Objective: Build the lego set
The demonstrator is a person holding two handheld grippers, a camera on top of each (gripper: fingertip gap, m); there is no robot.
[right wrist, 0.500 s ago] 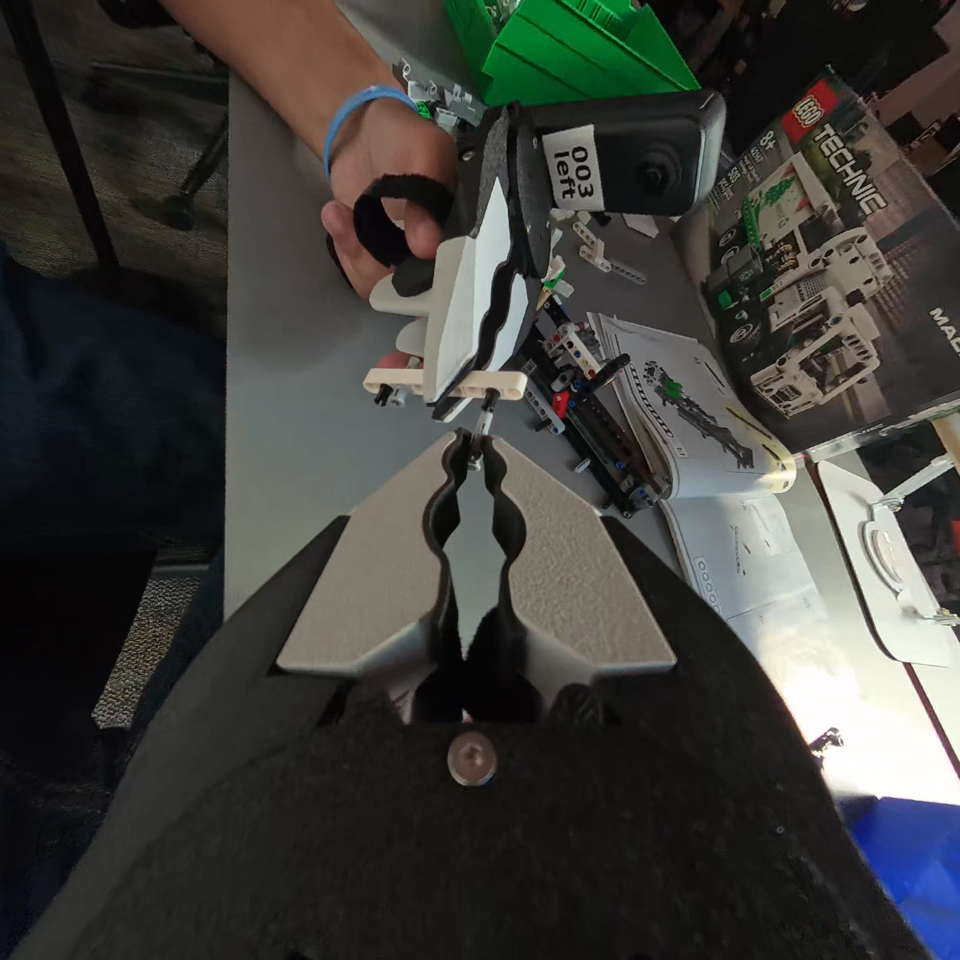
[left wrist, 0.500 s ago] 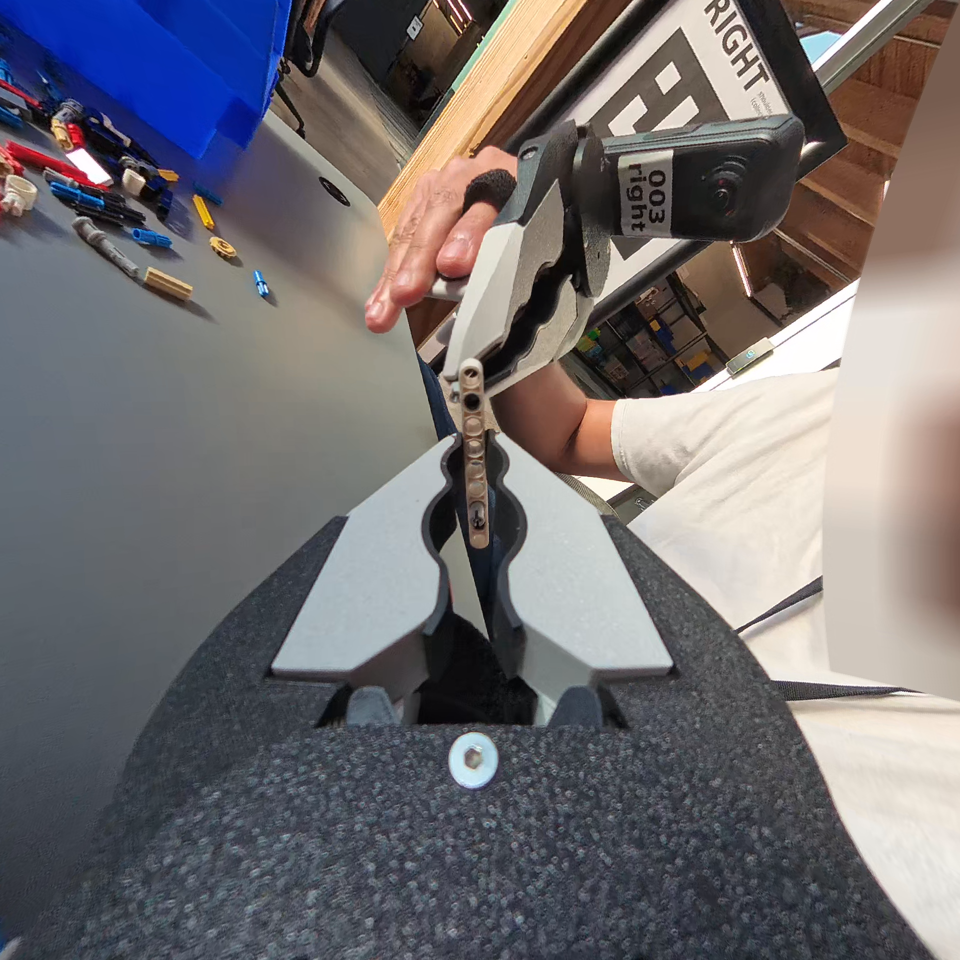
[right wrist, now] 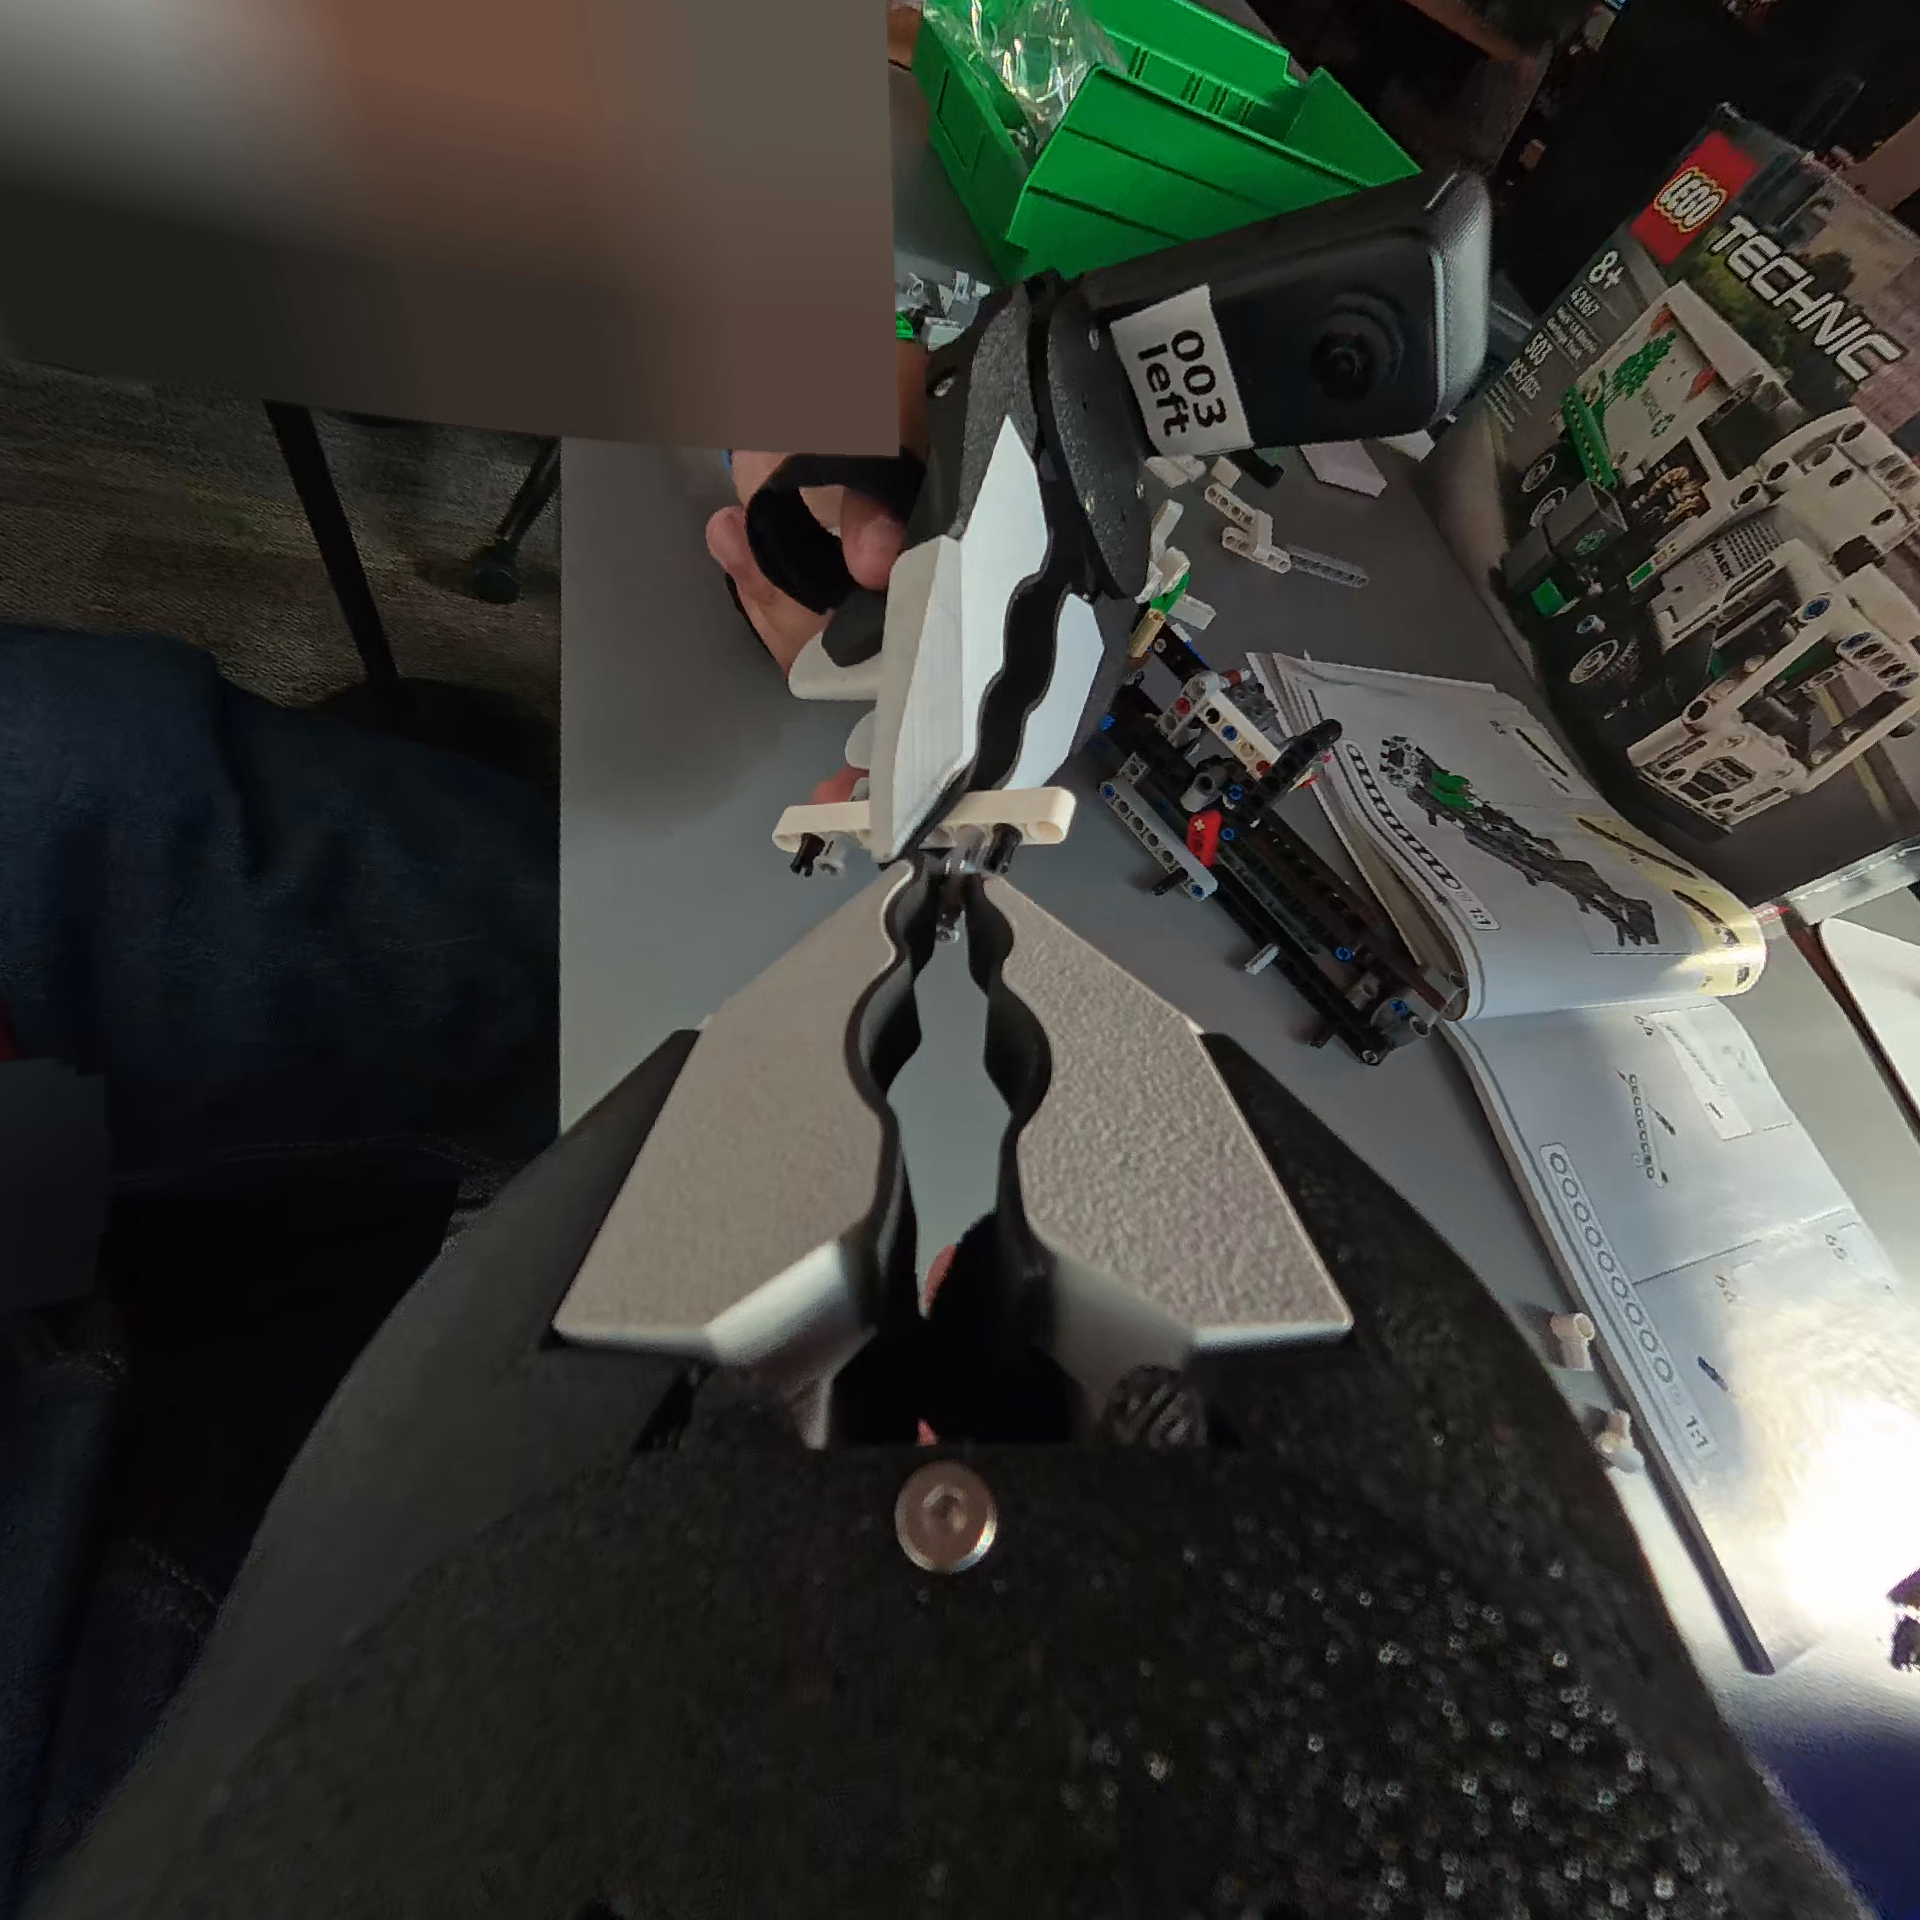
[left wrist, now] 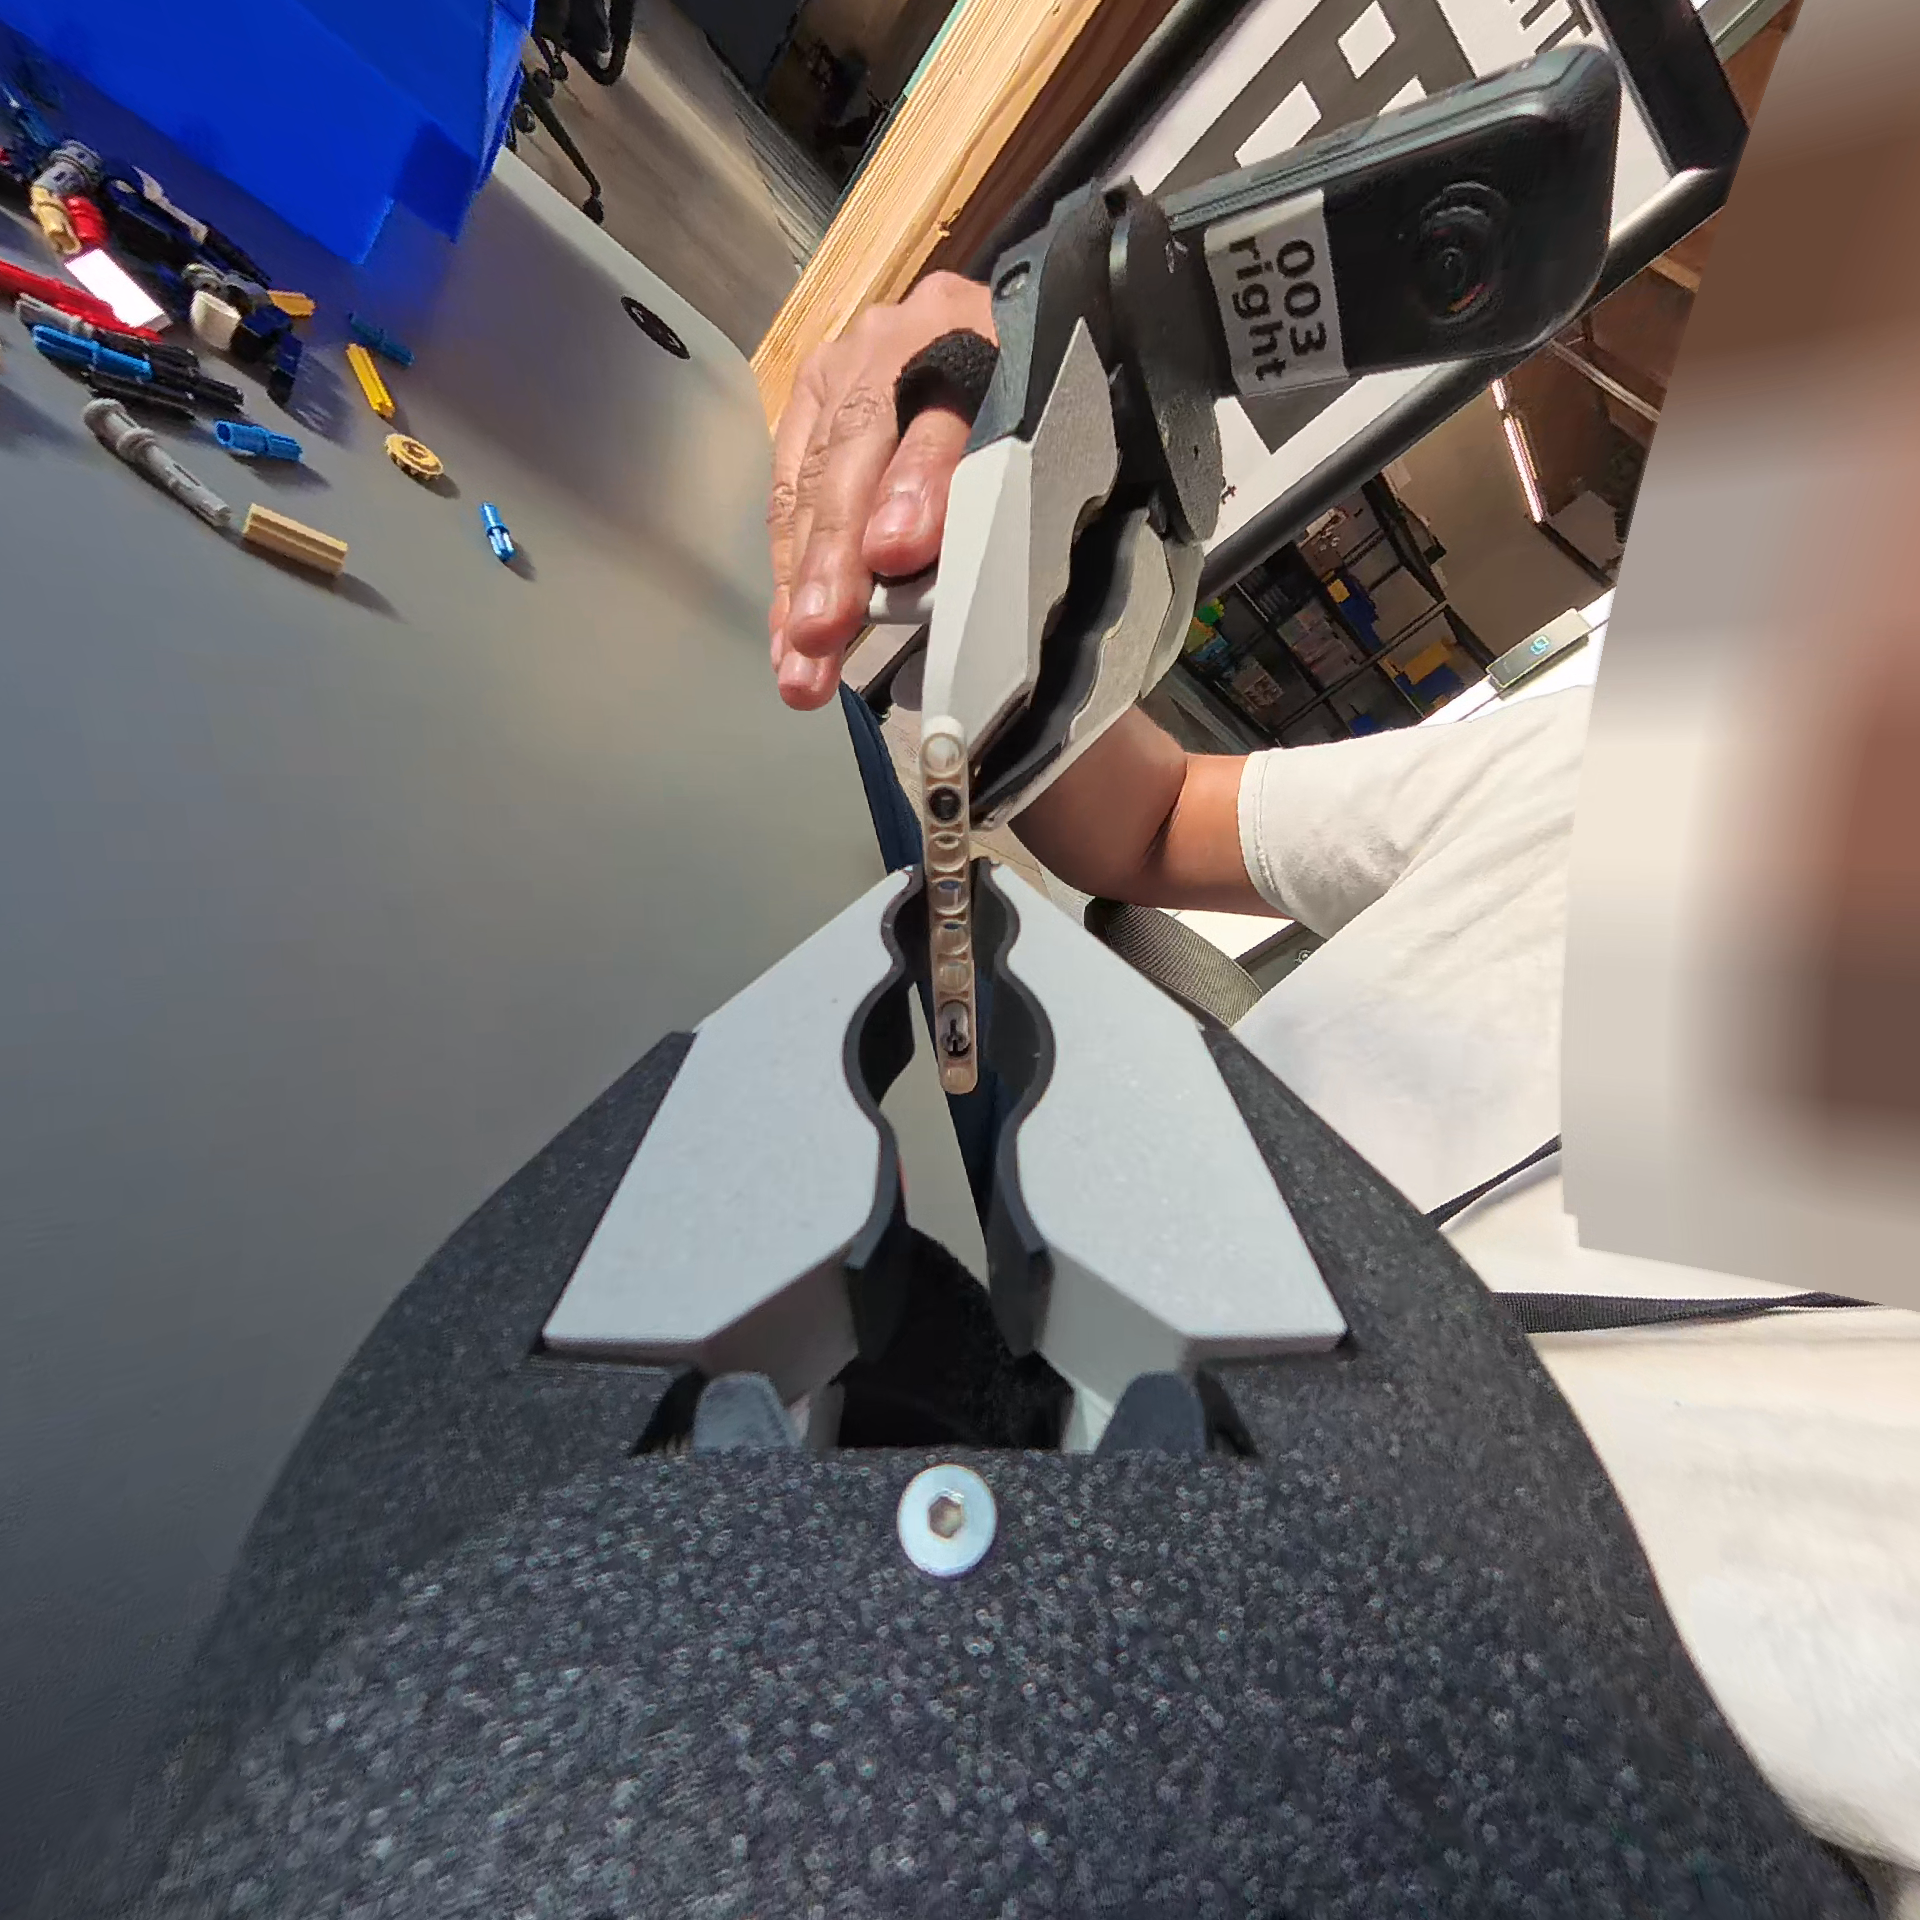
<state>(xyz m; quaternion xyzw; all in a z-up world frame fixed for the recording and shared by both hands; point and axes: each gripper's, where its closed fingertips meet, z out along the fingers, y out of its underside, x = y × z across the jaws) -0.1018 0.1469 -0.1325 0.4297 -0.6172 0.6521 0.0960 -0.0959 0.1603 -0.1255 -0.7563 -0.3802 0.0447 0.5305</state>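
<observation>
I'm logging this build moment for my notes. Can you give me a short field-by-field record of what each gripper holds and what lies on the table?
left gripper: shut on white beam, held crosswise
right gripper: shut on small grey pin, its tip at the beam
beam pins: black pins already seated in the beam
table: grey; loose parts far end
partial model: black frame beside open instruction booklet
set box: behind booklet
bins: green bin, blue bin

table (left wrist: pixel 312 831): smooth matt grey | beam (left wrist: pixel 951 914): glossy plastic
</observation>
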